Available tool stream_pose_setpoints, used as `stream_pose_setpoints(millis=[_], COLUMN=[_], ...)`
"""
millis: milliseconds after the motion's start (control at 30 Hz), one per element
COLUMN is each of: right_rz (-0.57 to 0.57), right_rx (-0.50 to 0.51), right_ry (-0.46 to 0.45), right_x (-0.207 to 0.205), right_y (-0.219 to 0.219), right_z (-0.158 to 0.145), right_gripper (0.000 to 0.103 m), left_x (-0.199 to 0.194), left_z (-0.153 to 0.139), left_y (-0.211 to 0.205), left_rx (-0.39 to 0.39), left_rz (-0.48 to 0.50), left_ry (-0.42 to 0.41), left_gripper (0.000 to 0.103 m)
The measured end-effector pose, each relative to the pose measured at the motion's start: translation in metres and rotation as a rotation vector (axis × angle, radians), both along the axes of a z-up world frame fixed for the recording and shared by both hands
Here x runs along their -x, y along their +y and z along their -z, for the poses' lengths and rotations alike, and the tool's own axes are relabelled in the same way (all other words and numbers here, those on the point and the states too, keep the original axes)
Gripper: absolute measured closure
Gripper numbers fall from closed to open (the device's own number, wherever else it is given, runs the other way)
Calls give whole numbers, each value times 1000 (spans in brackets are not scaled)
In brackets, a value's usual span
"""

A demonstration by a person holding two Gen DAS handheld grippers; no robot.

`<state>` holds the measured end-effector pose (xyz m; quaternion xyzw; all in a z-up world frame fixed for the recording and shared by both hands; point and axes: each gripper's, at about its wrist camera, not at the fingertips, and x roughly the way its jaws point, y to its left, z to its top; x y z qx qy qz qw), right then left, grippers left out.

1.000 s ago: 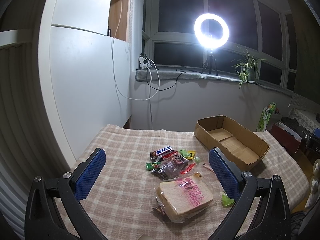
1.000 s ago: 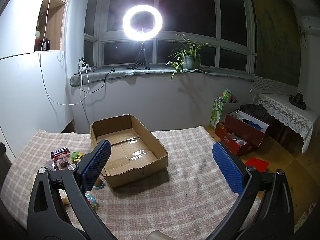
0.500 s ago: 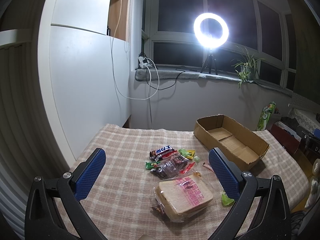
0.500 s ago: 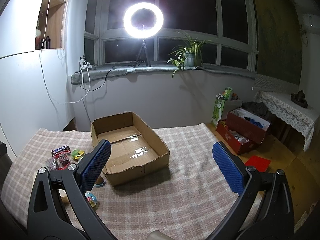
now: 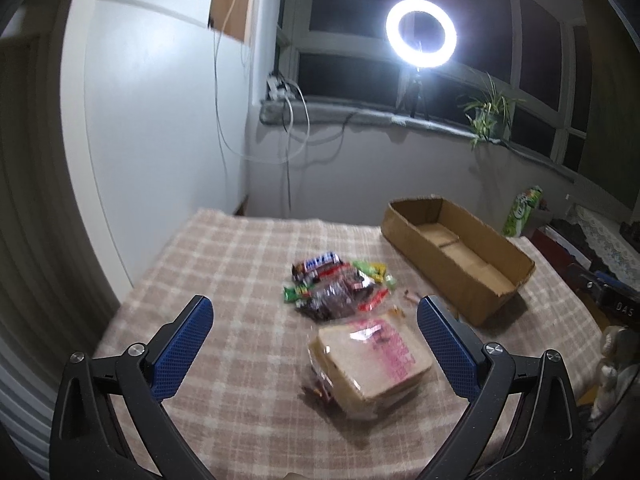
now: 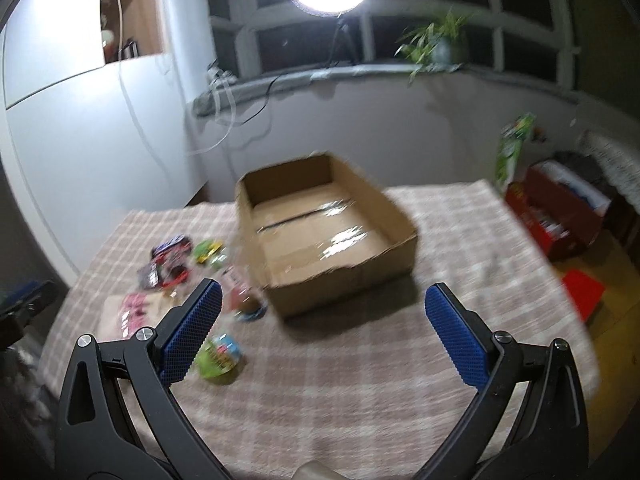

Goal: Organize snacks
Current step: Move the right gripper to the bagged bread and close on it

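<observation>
Cardboard box [image 6: 328, 236] rectangular, open | bagged bread [image 5: 372, 364] square | checked tablecloth [image 5: 240, 280]

Lit ring light [image 5: 421, 33] on tripod, potted plant [image 5: 489, 113] on windowsill, checked tablecloth [image 5: 240, 280], red box [image 6: 556, 220]

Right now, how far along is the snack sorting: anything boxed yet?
Nothing looks done: the cardboard box shows only its bare taped floor. Nothing is in hand either; the left hand-held gripper and right hand-held gripper are both open and hold nothing. Everything is left: the bagged bread, the pile of candy packets and the small green cup all lie on the checked cloth beside the box.
</observation>
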<state>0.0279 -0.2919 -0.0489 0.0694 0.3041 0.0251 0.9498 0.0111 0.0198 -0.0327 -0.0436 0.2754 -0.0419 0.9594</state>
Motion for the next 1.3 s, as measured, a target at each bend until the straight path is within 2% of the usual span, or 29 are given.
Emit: stream_pose_setpoints(millis=[100,233,300,400,533,700,800,933,1300], right_rz=[-74,-172,-220,-288,-378,-430,-454,-475,-530], right_rx=[-74,-114,-128,-152,-146,-155,-182,-190,-279], right_ry=[46,77,100,139,184,250,295,337,416], right_x=[-8,-18,-23,-33,-44,-62,-69,-76,-90], right_y=[6,25,36,53,83,105,114,123,132], right_z=[8,15,18,24,33,50,57,64,76], right_gripper=[0,1,9,15,21,34,36,36,39], left_x=[-6,-10,-12,-16,-18,-22,-24,-27,-31], left_z=[14,29,36,45,52,59,64,70,77], left_y=[9,14,16,17,15,14,12,10,10], left_rx=[73,132,175,245,271,295,304,320,342], left_rz=[19,45,65,92,113,130,146,158,169], left_ry=[74,139,172,219,242,261,273,283,290], left_gripper=[7,15,19,27,36,42,48,51,54])
